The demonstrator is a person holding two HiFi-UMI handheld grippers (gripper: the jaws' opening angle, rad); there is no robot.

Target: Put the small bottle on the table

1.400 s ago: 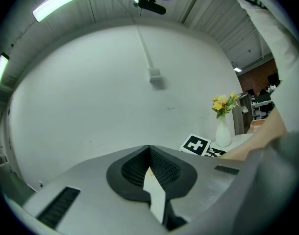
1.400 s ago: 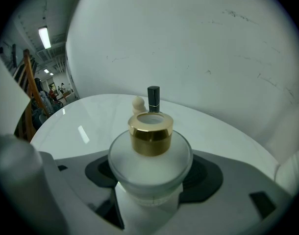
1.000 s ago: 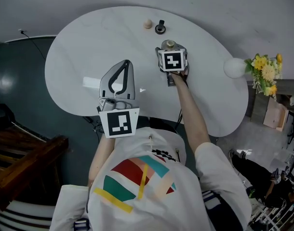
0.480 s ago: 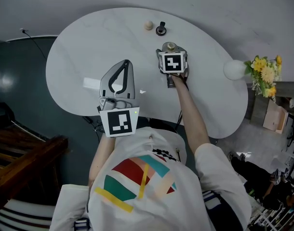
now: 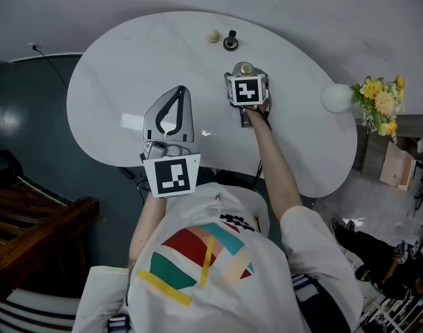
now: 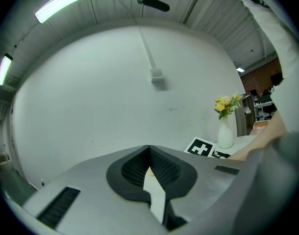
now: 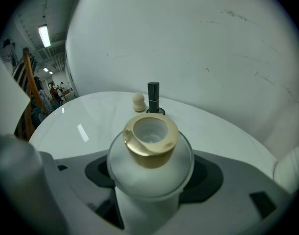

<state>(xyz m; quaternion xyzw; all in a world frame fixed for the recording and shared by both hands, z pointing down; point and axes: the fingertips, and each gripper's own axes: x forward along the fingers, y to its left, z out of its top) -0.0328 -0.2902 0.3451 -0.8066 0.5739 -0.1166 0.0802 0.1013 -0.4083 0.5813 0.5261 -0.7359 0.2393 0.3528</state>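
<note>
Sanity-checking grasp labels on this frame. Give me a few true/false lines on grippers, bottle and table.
1. The right gripper is shut on a small frosted bottle with a gold collar. True.
2. The left gripper has its fingers wide apart. False: they are shut together with nothing between them.
3. The bottle has a cap on. False: the collar is open at the top, with no cap.
4. A beige knob and a black cylinder on a round base stand on the table beyond the bottle. True.
</note>
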